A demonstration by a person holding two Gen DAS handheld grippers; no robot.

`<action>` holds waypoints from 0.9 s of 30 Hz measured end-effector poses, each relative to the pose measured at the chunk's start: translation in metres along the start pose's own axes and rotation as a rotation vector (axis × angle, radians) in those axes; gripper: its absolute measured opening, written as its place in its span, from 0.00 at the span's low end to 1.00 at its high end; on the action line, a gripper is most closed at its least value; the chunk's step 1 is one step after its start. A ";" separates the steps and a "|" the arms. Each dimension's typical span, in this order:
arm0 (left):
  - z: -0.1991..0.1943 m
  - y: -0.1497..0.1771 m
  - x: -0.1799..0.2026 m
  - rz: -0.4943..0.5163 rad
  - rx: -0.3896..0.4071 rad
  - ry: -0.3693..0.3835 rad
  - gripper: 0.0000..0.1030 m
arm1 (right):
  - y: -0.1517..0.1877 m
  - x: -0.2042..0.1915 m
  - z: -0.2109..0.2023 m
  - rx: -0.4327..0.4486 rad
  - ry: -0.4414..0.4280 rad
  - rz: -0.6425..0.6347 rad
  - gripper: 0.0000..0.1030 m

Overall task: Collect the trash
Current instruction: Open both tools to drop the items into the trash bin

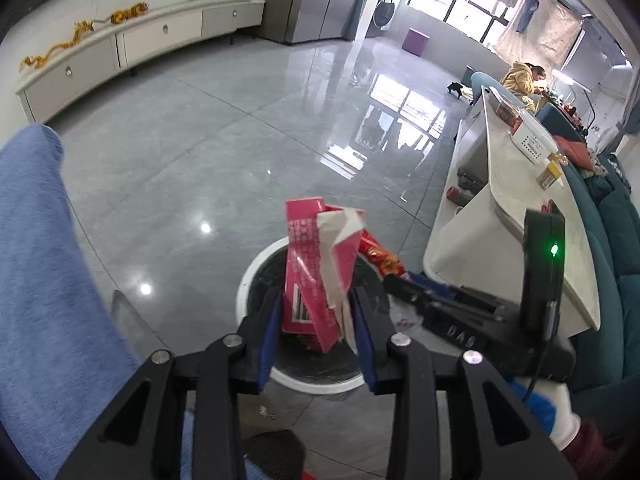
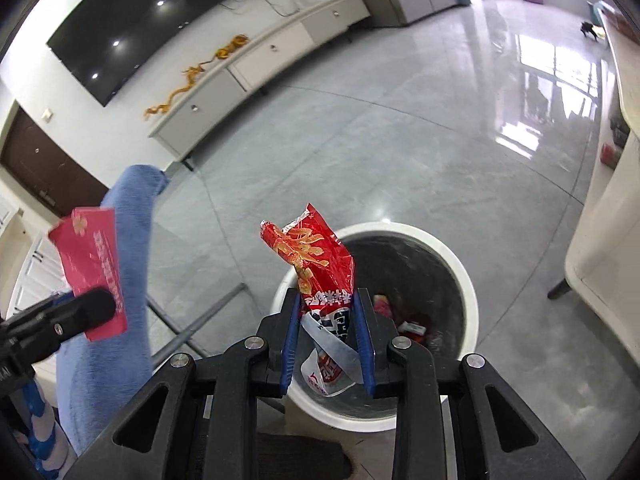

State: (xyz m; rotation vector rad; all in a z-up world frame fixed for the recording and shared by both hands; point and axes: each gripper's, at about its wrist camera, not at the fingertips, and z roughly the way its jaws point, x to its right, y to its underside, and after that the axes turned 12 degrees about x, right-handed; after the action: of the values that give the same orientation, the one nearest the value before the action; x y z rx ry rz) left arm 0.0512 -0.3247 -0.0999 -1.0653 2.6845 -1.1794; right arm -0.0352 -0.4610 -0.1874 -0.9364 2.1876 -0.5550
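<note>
My left gripper (image 1: 318,304) is shut on a torn pink carton (image 1: 316,268) and holds it upright over a round white-rimmed trash bin (image 1: 244,284). My right gripper (image 2: 328,300) is shut on a crumpled red snack wrapper (image 2: 316,256) above the same bin (image 2: 468,280), which holds several bits of trash. The right gripper (image 1: 400,286) also shows in the left wrist view, beside the carton, with the red wrapper (image 1: 380,256) at its tip. The left gripper (image 2: 108,304) and pink carton (image 2: 92,264) show at the left of the right wrist view.
A blue cloth (image 1: 44,264) hangs at the left on a metal frame (image 2: 200,320). A white table (image 1: 516,184) with boxes stands at the right, a teal sofa (image 1: 612,232) behind it. A long white cabinet (image 1: 132,40) lines the far wall across the grey tiled floor.
</note>
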 end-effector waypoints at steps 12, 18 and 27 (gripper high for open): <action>0.025 -0.002 0.000 -0.074 -0.024 0.008 0.58 | 0.010 0.031 0.013 -0.021 0.062 0.059 0.43; -0.001 0.000 0.000 -0.009 0.042 -0.139 0.59 | 0.007 0.028 0.003 -0.002 0.072 0.050 0.43; -0.067 0.005 -0.015 0.079 0.185 -0.476 0.63 | -0.007 -0.003 -0.024 0.055 0.045 -0.011 0.44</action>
State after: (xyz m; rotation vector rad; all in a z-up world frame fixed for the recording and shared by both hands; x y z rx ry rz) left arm 0.0415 -0.2701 -0.0592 -1.0416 2.1897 -0.9843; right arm -0.0482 -0.4609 -0.1658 -0.9153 2.1967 -0.6440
